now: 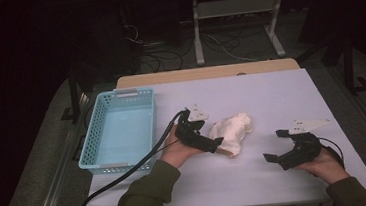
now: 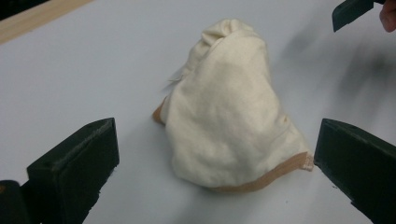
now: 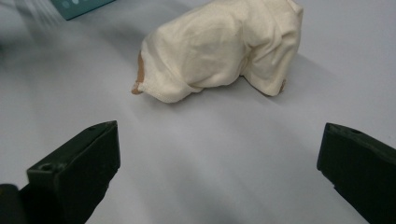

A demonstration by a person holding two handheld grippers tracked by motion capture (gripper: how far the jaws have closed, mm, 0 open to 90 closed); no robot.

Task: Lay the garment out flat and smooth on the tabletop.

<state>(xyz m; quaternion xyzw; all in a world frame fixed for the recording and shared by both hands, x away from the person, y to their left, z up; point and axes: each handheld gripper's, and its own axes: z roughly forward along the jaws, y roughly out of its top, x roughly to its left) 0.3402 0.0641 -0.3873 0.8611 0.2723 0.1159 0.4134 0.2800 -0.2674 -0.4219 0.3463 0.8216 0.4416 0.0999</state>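
In the middle of the white desk [image 1: 270,95] lies a crumpled cream cloth [image 1: 232,131], bunched into a low heap with a tan-brown edge showing along its lower hem. In the left gripper view the cloth [image 2: 229,116] sits between the two black jaws, and the right jaw is just beside the tan hem; whether it touches, I cannot tell. The left claw [image 1: 213,143] is released, its jaws wide apart, and it is at the near left side of the cloth. The right claw [image 1: 276,146] is also released, jaws spread, resting low near the desk and apart from the cloth, to its right. In the right gripper view the cloth [image 3: 219,46] lies ahead of the jaws with bare desk between. A light blue plastic basket [image 1: 119,128] stands on the left edge of the desk.
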